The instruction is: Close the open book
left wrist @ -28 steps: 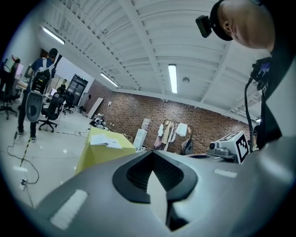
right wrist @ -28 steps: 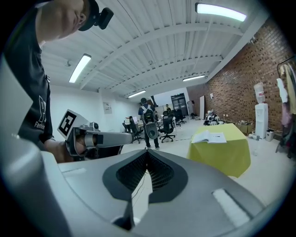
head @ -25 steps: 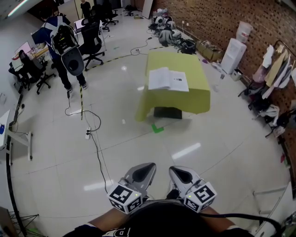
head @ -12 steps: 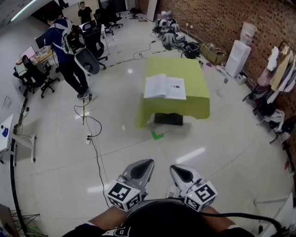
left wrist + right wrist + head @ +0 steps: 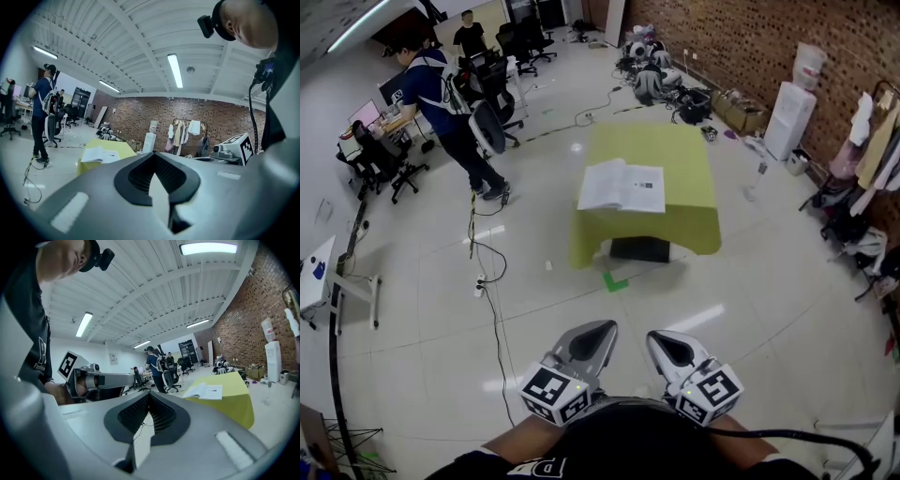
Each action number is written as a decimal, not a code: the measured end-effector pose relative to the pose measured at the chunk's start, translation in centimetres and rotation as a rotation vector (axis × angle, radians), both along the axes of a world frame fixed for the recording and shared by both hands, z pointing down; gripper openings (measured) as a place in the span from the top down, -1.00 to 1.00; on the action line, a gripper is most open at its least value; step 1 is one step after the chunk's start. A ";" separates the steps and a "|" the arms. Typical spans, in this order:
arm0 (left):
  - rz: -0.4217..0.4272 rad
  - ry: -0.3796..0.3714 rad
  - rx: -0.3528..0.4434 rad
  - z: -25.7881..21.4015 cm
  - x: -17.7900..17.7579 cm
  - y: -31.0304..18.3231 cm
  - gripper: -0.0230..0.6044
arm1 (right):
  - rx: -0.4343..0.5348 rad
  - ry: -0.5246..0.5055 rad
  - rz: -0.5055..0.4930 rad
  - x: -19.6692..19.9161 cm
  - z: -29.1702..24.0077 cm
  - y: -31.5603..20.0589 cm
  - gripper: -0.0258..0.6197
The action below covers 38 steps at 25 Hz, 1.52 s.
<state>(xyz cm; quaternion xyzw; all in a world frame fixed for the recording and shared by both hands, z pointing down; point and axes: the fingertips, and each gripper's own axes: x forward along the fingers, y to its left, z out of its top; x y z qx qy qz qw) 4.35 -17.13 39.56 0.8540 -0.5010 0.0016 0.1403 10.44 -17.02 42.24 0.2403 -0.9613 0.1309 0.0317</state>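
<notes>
At the bottom of the head view, the person held both tools close to the body, side by side and well short of the worktop (image 5: 680, 155). The left tool (image 5: 598, 330) had its two jaws pressed together at the tips, with nothing between them. The right tool (image 5: 661, 339) was the same, jaws closed on nothing.

A wide stretch of pale tiled floor (image 5: 722, 281) lay between the tools and the worktop, with a small green tape mark (image 5: 614, 281) on it just in front of the worktop. The worktop was a small table draped in a yellow-green cloth. A dark box (image 5: 639, 248) sat under its near edge.

The open book (image 5: 622, 187) lay flat on the near left part of the worktop, both pages facing up, its left edge reaching the worktop's left side. No tool touched it.

Beyond and to the left of the worktop, a person (image 5: 441, 103) with a backpack stood among office chairs. A brick wall ran along the worktop's right.

Judging from this, no part of the closing had begun. What was left was the approach to the worktop, then lifting one half of the book and folding it over onto the other.
</notes>
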 end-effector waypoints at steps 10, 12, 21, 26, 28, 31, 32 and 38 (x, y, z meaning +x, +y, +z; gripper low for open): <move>0.055 -0.072 -0.024 0.9 4.2 -3.6 0.90 | -0.029 -0.050 0.033 3.2 0.9 -4.2 0.90; 0.072 -0.074 -0.030 1.1 4.6 -4.2 0.90 | -0.042 -0.048 0.041 3.4 1.3 -4.7 0.90; 0.117 -0.044 -0.038 1.7 2.2 -8.5 0.91 | -0.044 -0.023 0.086 1.4 1.8 -8.5 0.90; 0.122 -0.032 -0.026 1.5 -1.5 -11.9 0.91 | -0.035 0.007 0.084 -2.3 1.8 -11.6 0.90; 0.120 -0.019 -0.028 1.6 -3.1 -13.4 0.90 | -0.035 0.017 0.084 -4.0 1.8 -12.9 0.90; 0.123 -0.001 -0.028 1.9 -5.6 -15.6 0.90 | -0.037 0.039 0.090 -6.3 2.1 -15.0 0.90; 0.125 0.006 -0.028 2.0 -6.5 -16.4 0.90 | -0.038 0.045 0.095 -7.1 2.2 -15.8 0.90; 0.152 0.039 -0.034 2.0 -11.3 -20.3 0.91 | -0.041 0.074 0.124 -11.9 1.8 -19.8 0.90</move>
